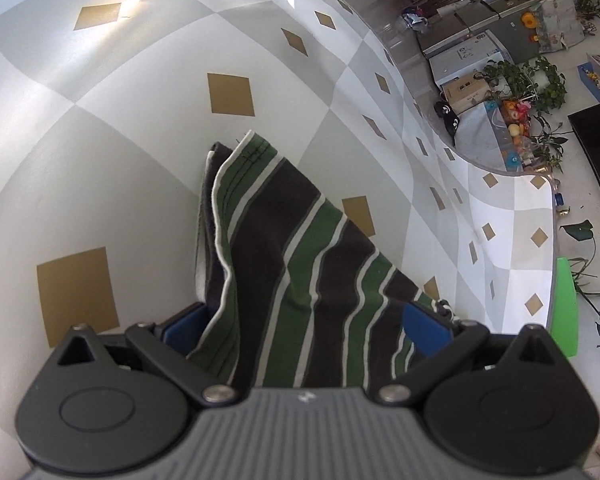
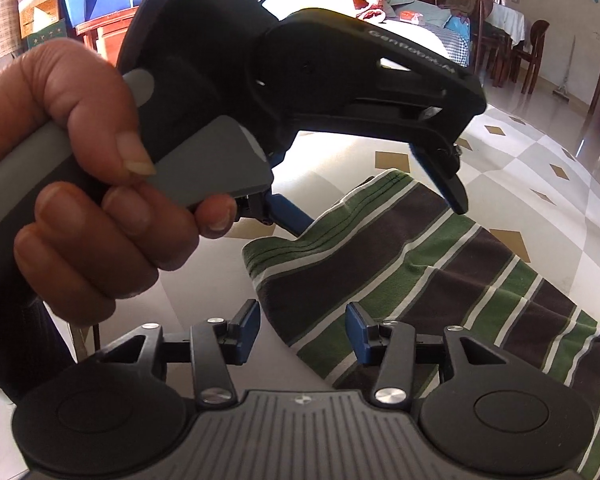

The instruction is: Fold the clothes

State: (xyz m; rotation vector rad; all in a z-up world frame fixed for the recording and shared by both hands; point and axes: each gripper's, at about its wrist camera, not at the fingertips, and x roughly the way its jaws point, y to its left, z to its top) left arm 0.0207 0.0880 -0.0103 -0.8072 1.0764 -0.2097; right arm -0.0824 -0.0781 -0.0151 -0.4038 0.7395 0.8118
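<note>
A garment with green, black and white stripes lies bunched on the checked tablecloth. In the left wrist view it runs up between the blue pads of my left gripper, whose jaws stand wide apart. The right wrist view shows that left gripper from the side, held by a hand. One finger sits under the garment's hem and the other above it, without pinching. My right gripper is open, and the garment's near edge lies between its pads, untouched.
The table's curved edge runs down the right of the left wrist view. Beyond it are a green chair part, potted plants and boxes on the floor. Wooden chairs and a dining table stand far behind.
</note>
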